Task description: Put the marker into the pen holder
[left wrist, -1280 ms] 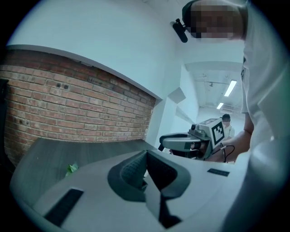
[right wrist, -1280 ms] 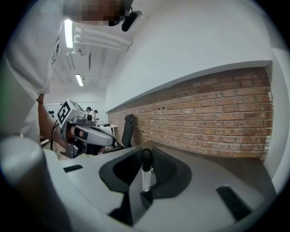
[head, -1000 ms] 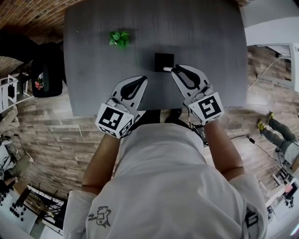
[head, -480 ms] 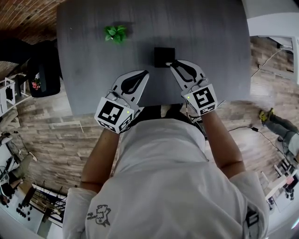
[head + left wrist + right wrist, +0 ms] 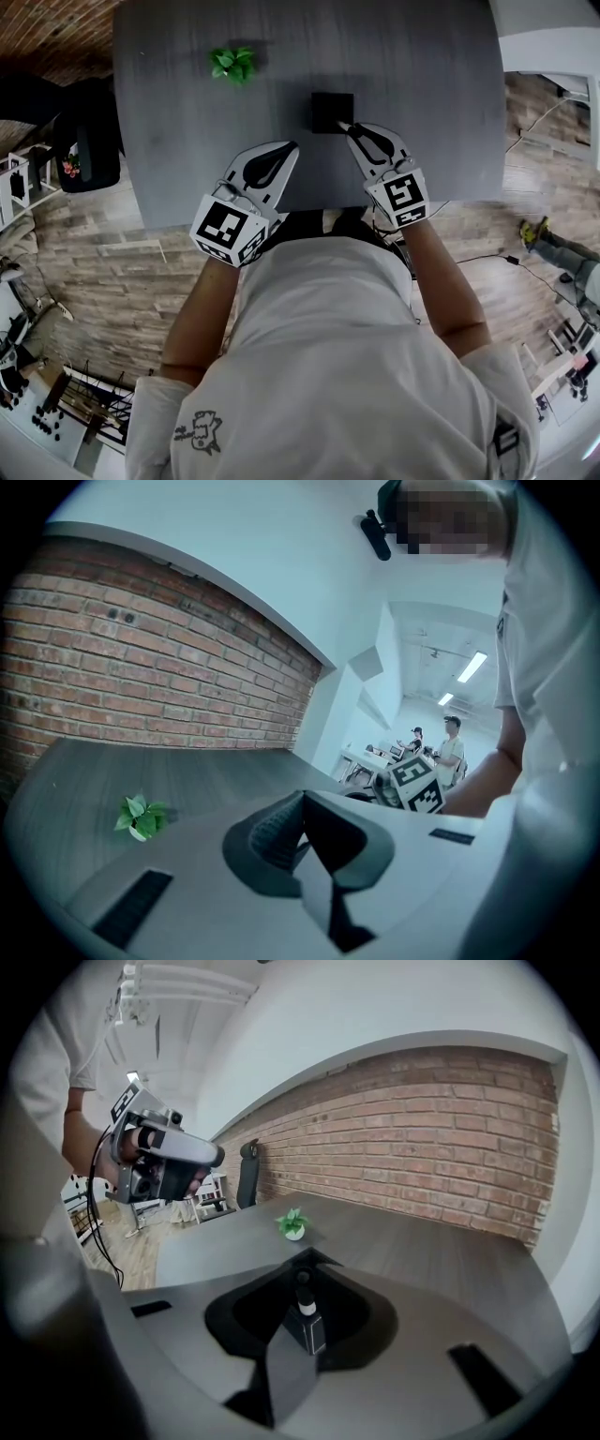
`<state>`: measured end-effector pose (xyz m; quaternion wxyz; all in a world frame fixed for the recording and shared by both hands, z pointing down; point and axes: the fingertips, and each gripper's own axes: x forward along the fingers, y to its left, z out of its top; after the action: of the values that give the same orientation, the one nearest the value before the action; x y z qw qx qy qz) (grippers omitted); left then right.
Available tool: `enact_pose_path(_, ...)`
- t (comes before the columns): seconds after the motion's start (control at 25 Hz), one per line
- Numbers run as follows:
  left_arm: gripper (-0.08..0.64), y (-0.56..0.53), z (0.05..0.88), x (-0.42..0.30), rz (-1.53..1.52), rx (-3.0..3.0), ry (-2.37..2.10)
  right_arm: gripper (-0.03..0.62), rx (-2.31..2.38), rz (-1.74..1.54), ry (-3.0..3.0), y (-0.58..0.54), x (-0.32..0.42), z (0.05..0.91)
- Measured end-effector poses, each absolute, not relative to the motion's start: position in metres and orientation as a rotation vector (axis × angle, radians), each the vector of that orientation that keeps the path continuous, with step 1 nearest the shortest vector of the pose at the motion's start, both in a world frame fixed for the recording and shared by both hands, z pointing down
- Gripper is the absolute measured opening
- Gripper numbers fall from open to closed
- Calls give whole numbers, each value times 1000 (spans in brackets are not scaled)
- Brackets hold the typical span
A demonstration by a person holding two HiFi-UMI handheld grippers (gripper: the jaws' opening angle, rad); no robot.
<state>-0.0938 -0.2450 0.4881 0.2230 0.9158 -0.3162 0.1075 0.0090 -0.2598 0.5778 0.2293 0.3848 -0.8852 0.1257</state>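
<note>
Right gripper view: the marker (image 5: 302, 1296) stood in the pen holder (image 5: 309, 1333).
The jaws of the right gripper (image 5: 309, 1256) were opening around its cap, pads seemingly touching it, to let it drop; the left gripper (image 5: 302, 797) hung aside, jaws pressed together on nothing, unneeded.

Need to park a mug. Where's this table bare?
Bare: the far strip beyond potted plant and pen holder, and the right side of the table. Crowded: near the pen holder, where the right gripper's tongs are opening with the marker between them.
</note>
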Motion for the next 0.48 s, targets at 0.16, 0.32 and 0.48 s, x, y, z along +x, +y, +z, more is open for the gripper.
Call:
enact_pose_path(0.16, 12, -243, 488, -93, 296, 2529, -873, 111, 1066, 355, -2387, -258, 16, 586)
enact_pose_path(0.32, 12, -239, 486, -90, 293, 2534, -876, 125, 1068, 353, -2401, -255, 17, 581)
enact_pose_path(0.48, 12, -235, 481, -85, 289, 2540, -893, 126, 1060, 342, -2429, -250, 18, 570)
